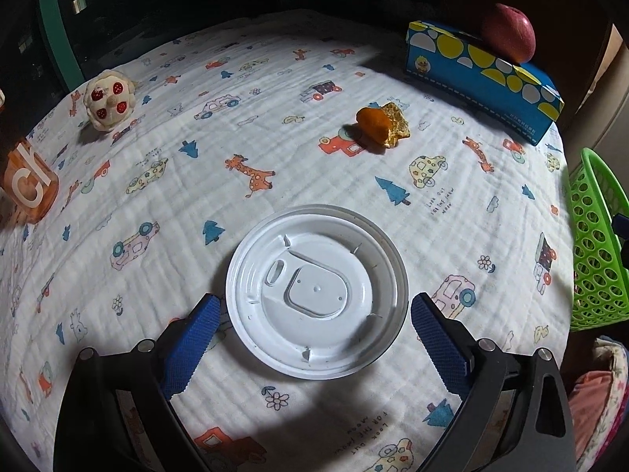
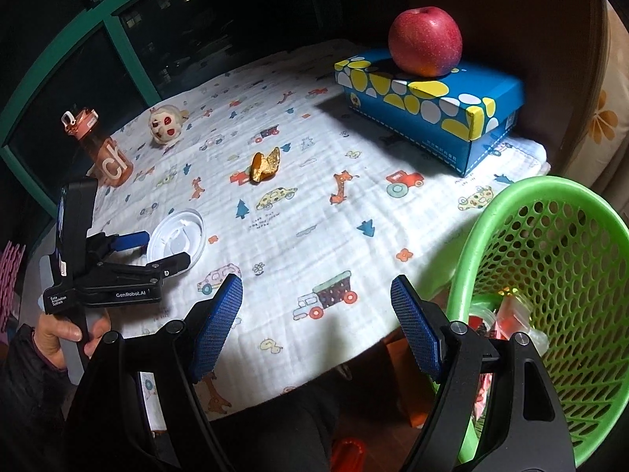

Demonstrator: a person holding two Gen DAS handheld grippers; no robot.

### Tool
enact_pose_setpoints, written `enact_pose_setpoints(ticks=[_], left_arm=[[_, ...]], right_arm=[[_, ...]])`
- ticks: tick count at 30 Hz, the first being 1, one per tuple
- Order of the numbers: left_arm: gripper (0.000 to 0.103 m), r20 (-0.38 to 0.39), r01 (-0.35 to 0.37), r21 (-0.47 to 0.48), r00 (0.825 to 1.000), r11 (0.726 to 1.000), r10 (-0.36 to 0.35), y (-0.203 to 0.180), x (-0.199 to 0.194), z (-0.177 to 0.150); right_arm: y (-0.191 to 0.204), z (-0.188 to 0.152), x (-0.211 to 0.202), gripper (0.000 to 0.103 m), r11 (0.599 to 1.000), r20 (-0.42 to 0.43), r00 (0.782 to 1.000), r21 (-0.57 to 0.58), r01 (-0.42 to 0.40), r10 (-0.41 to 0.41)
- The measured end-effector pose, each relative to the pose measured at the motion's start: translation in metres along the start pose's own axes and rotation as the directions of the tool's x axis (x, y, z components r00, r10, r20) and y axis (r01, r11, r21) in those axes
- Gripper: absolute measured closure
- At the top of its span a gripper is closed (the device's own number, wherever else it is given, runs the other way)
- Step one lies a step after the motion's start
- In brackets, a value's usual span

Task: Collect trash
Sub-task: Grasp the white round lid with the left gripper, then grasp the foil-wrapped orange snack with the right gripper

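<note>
Left hand-held gripper [image 1: 314, 314] spread wide round lid [image 1: 316, 291]; only right cam shows trash in basket [image 2: 491, 228], right hand-held gripper [image 2: 316, 306] released.

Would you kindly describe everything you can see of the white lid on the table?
The lid is a round white disc, thin plastic by its look, of the disposable cup sort. It lies flat on the printed cloth, apparently underside up, showing a raised rim, a sunken oval panel, a small oblong sip hole and a few notches near the edge. The left gripper is open, its blue pads flanking the lid on either side without visibly touching. Only the cloth touches it.
</note>
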State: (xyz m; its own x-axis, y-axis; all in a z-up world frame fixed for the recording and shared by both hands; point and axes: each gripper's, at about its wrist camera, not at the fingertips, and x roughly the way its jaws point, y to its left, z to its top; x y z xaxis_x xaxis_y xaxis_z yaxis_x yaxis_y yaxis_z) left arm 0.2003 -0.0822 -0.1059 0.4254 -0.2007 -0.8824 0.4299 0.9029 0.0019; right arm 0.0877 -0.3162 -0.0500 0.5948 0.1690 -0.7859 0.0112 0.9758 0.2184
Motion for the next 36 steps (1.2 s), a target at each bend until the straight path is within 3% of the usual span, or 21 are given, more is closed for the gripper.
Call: enact_pose_setpoints(ticks=[18, 24, 36], left_arm=[[0.013, -0.005, 0.028, 0.021, 1.0, 0.999, -0.028, 0.002, 0.009, 0.001], [0.014, 0.014, 0.038, -0.031, 0.999, 0.999, -0.037, 0.01, -0.001, 0.001], [0.014, 0.072, 0.047, -0.104, 0.997, 0.994, -0.04, 0.03, -0.033, 0.002]], right_arm=[[0.021, 0.028, 0.044, 0.026, 0.998, -0.032, 0.999, -0.05, -0.045, 0.044], [0.033, 0.049, 0.074, 0.026, 0.996, -0.044, 0.998, -0.072, -0.058, 0.055], [0.059, 0.094, 0.148, 0.04, 0.993, -0.084, 0.993, -0.082, -0.086, 0.079]])
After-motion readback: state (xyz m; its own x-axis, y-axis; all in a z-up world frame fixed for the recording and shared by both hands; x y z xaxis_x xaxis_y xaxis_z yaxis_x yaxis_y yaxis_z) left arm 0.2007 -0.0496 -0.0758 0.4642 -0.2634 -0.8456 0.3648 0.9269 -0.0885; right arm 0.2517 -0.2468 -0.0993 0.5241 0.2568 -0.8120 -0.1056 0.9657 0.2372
